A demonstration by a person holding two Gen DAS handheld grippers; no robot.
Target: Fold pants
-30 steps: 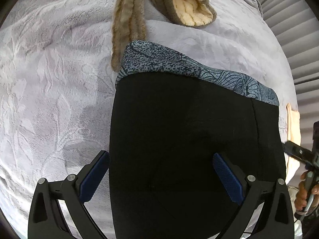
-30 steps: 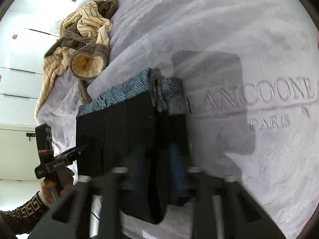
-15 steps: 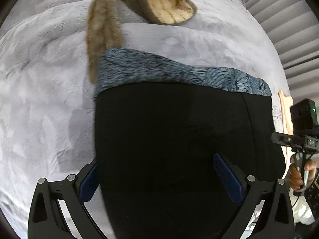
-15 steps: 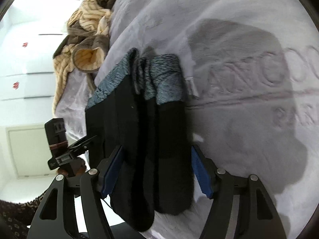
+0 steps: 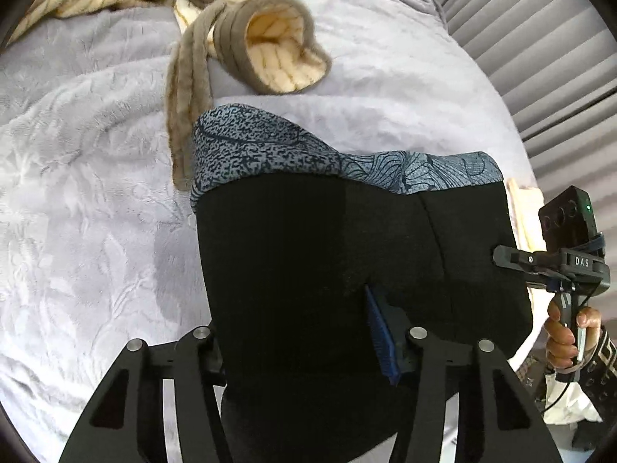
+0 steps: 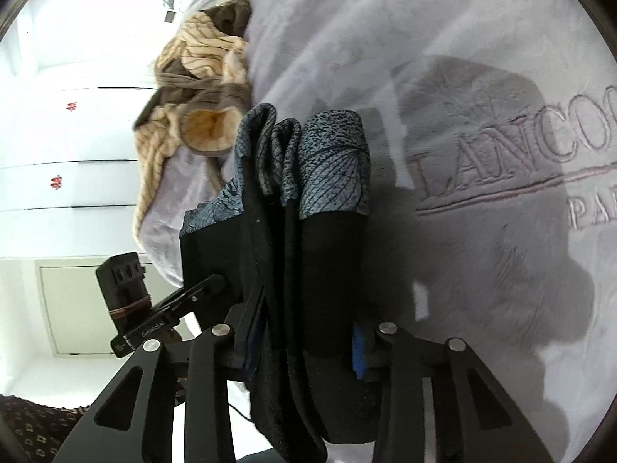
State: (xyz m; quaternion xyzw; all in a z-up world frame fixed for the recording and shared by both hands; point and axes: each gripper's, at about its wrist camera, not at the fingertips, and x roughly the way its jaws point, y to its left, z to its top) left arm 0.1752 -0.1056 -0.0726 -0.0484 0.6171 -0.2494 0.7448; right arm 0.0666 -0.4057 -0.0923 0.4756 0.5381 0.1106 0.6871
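The folded black pants (image 5: pixel 347 254) with a blue-grey patterned waistband (image 5: pixel 308 154) lie on the grey bed cover. My left gripper (image 5: pixel 304 332) is shut on the near edge of the stack, its blue pad (image 5: pixel 380 332) pressed into the cloth. In the right wrist view the pants (image 6: pixel 308 270) stand as several folded layers between the fingers of my right gripper (image 6: pixel 304 343), which is shut on them. The right gripper also shows at the right edge of the left wrist view (image 5: pixel 555 262).
A tan and cream striped fleece garment (image 5: pixel 270 58) lies bunched just beyond the waistband; it also shows in the right wrist view (image 6: pixel 193 115). The grey plush bed cover (image 6: pixel 501 154) with raised lettering spreads to the right. Grey curtains (image 5: pixel 540 38) hang at the far right.
Both grippers have closed from open onto the folded pants. The right view has tilted and come closer to the stack's edge.
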